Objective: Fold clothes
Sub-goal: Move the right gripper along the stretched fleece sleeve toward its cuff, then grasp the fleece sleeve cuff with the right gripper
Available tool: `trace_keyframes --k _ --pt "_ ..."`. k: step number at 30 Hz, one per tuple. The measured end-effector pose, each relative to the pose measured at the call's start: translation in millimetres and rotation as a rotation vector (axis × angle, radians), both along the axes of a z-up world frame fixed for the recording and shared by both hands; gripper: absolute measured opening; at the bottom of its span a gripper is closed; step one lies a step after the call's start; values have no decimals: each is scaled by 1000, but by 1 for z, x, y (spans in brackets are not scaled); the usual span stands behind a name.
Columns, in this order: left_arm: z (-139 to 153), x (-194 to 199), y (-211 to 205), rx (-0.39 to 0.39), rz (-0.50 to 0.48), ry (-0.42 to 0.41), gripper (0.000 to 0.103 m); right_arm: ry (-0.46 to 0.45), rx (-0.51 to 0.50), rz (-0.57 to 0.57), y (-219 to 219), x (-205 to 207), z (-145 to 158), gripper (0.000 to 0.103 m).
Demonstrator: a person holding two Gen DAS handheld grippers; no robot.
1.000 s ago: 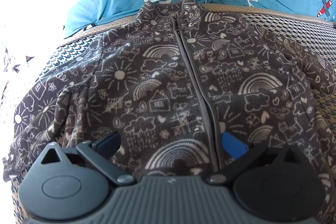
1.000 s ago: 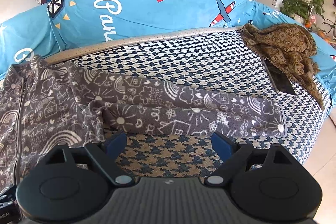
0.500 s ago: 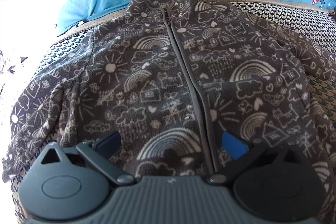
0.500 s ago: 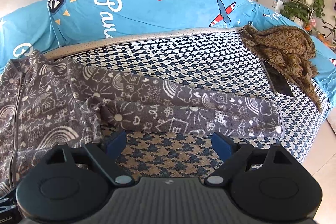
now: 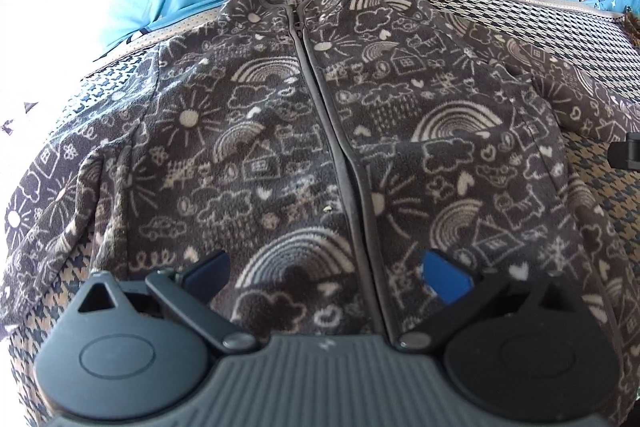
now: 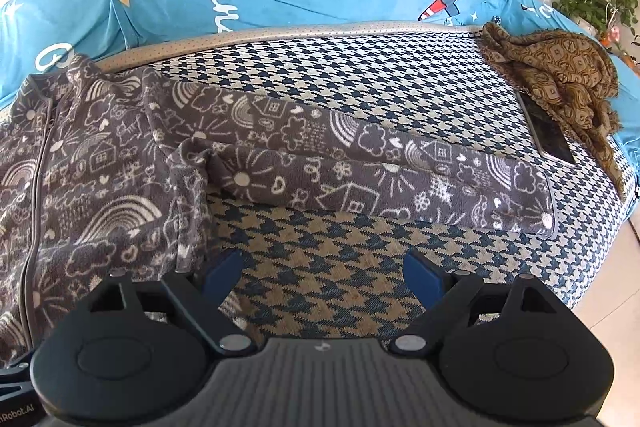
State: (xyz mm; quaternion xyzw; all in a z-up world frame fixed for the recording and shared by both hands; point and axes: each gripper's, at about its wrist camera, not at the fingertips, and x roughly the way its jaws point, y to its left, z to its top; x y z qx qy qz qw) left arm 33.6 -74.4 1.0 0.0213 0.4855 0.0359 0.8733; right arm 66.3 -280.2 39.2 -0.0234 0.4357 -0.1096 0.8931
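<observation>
Left gripper (image 5: pixel 326 273): grey ribbed housing showing a small pale logo, flanked by two round dark discs with triangular cut-outs; black linkage arms pivoting on silver rivets; blue fingers (image 5: pixel 446 279). Right gripper (image 6: pixel 322 275): black ribbed housing carrying the same logo, discs, rivets and blue fingers (image 6: pixel 422 279); white lettering showing at lower left edge.

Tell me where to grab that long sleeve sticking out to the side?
Probably the cuff end of the sleeve, coming from the near sofa edge. It lies flat and straight on the checked cushion, its trimmed end free. The right gripper hovers just below it, jaws wide open.
</observation>
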Motion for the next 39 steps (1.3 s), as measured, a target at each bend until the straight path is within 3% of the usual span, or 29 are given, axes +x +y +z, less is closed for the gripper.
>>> trace_keyframes --k 18,22,27,31,39 --pt "0 0 -1 8 7 -7 103 5 1 -11 -4 2 -1 87" --pt "1 0 -4 25 9 -20 103 19 70 -14 -12 8 -2 88" --pt "-1 0 -16 65 -4 -32 103 15 176 -71 -39 16 -1 88" --pt "2 -7 -31 65 -54 -49 103 -11 195 -139 -70 24 2 88" --pt "3 -22 -59 66 -149 -57 103 21 236 -329 -133 29 -8 88"
